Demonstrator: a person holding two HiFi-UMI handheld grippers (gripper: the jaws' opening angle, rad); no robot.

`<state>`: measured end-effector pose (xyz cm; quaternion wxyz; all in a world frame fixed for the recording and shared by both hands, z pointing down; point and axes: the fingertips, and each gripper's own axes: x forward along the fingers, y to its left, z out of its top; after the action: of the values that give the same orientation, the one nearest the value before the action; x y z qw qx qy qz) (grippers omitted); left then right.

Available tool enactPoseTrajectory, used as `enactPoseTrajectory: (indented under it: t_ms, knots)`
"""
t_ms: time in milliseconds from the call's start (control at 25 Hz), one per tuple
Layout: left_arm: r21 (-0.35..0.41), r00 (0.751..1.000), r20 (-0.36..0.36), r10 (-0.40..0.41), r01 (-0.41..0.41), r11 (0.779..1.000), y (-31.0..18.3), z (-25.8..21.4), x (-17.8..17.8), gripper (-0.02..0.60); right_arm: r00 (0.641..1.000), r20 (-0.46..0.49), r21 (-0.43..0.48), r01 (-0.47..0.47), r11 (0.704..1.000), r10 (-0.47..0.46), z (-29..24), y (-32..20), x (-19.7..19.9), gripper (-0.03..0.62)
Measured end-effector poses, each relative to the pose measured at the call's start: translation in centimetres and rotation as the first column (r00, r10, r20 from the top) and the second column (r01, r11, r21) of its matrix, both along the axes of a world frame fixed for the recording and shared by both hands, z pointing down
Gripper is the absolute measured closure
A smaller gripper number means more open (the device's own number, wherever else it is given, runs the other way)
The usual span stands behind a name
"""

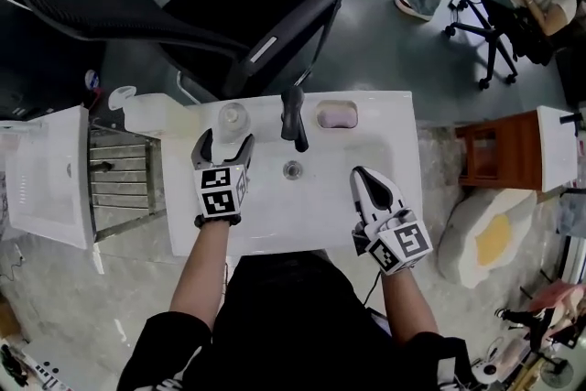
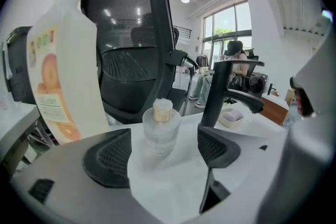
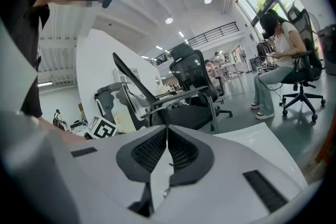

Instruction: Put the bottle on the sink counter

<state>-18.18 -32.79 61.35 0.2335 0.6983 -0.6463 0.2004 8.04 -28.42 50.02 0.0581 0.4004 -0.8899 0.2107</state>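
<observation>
Standing upright, bottle (image 2: 161, 128) between spread left claw (image 2: 164, 153) (untouched).

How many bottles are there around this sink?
2. A small clear bottle stands on the counter left of the faucet; a big pump bottle is at the counter's left end. Others may be hidden.

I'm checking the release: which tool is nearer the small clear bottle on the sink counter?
Left. The bottle stands untouched at the mouth of the left tool, whose jaws are open. The right tool, shut, is farther right over the basin.
</observation>
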Motion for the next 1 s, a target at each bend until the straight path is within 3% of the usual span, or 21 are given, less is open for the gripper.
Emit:
enactPoseTrajectory:
  t_ms: [320,400,560,640,840,1000]
  knots:
    - [0.152,0.997,-0.070,-0.041,0.052,0.987,2.9,-7.5,0.5,0.192,0.994,-0.009,0.110,0.107,0.988,-0.106,-3.6,-1.3,-0.7,0.562]
    - [0.196,0.996,-0.084,-0.039,0.055,0.979,3.7,-9.3,0.5,0.244,0.991,-0.012,0.131,0.131,0.983,-0.131,-4.1,-1.3,-1.2,0.562]
    - [0.269,0.996,-0.085,-0.030,0.052,0.962,5.6,-12.1,0.9,0.454,0.987,-0.015,0.165,0.162,0.973,-0.162,-5.0,-1.0,-1.7,0.562]
    - [0.308,0.996,-0.086,-0.025,0.051,0.950,6.3,-13.5,1.3,0.523,0.985,-0.026,0.181,0.172,0.968,-0.170,-5.3,-1.1,-1.8,0.563]
    - [0.383,0.997,-0.073,-0.017,0.044,0.923,7.8,-15.8,2.4,0.545,0.981,-0.049,0.221,0.195,0.956,-0.188,-5.7,-1.1,-2.6,0.565]
    - [0.397,0.996,-0.090,-0.023,0.057,0.916,8.5,-16.1,2.6,0.545,0.979,-0.050,0.231,0.204,0.951,-0.197,-5.7,-1.2,-3.0,0.565]
